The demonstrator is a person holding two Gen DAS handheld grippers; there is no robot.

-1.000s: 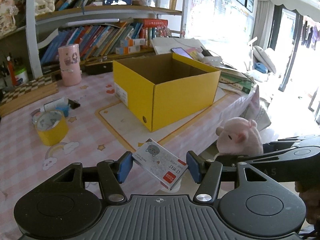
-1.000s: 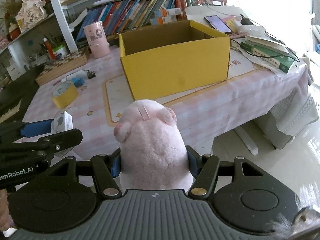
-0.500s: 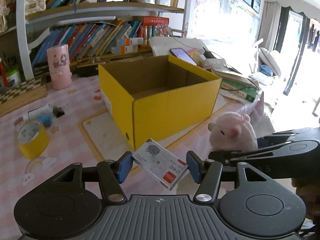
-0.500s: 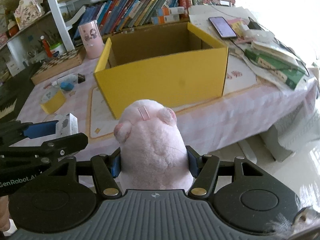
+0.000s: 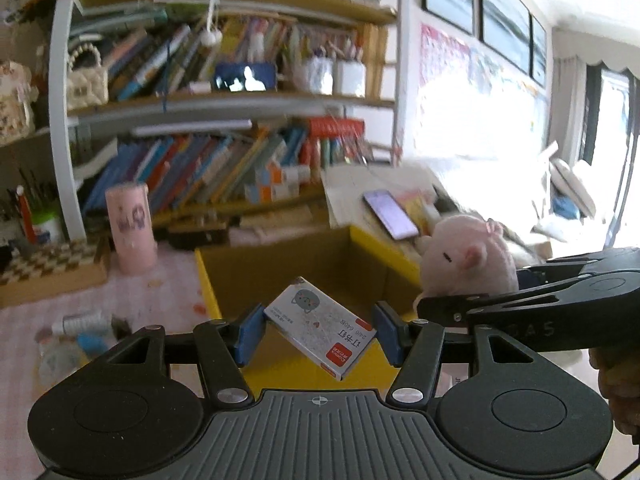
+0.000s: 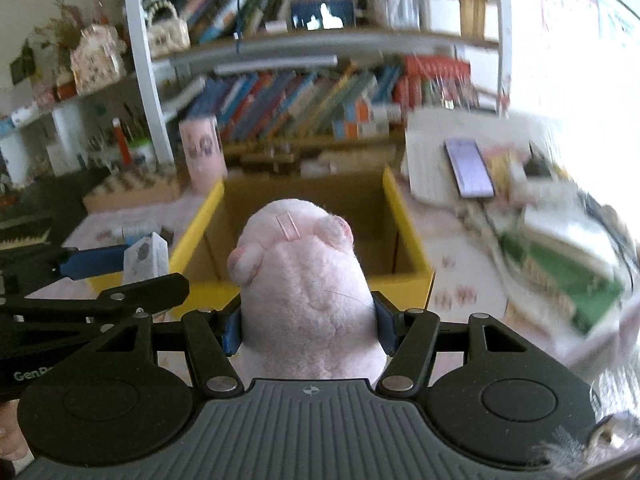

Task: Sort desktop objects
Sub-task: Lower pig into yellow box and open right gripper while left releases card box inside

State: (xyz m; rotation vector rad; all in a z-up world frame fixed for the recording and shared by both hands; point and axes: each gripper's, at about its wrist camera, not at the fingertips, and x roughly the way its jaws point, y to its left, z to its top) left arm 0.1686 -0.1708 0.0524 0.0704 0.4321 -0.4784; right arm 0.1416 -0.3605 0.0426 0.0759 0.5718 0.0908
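Observation:
My left gripper [image 5: 318, 332] is shut on a small white staple box [image 5: 320, 326] with a grey cat picture and a red label, held tilted just above the near wall of the open yellow cardboard box [image 5: 208, 280]. My right gripper [image 6: 308, 326] is shut on a pink plush toy [image 6: 304, 280], whose head hangs over the yellow cardboard box [image 6: 404, 220]. In the left wrist view the pink plush toy [image 5: 468, 264] shows at the right, above the box's right wall. The right wrist view shows the staple box [image 6: 144, 258] at the left, over the box's left wall.
A pink cup [image 5: 130, 228], a checkered board [image 5: 48, 264] and small items [image 5: 80, 324] lie left of the box on the pink tablecloth. A phone [image 5: 390, 214] rests on papers behind it, a green book [image 6: 560, 272] at its right. Bookshelves [image 5: 224, 168] stand behind.
Both grippers have risen and moved toward the yellow box with their loads; the staple box and the plush toy now hang over its opening. Neither grip has changed.

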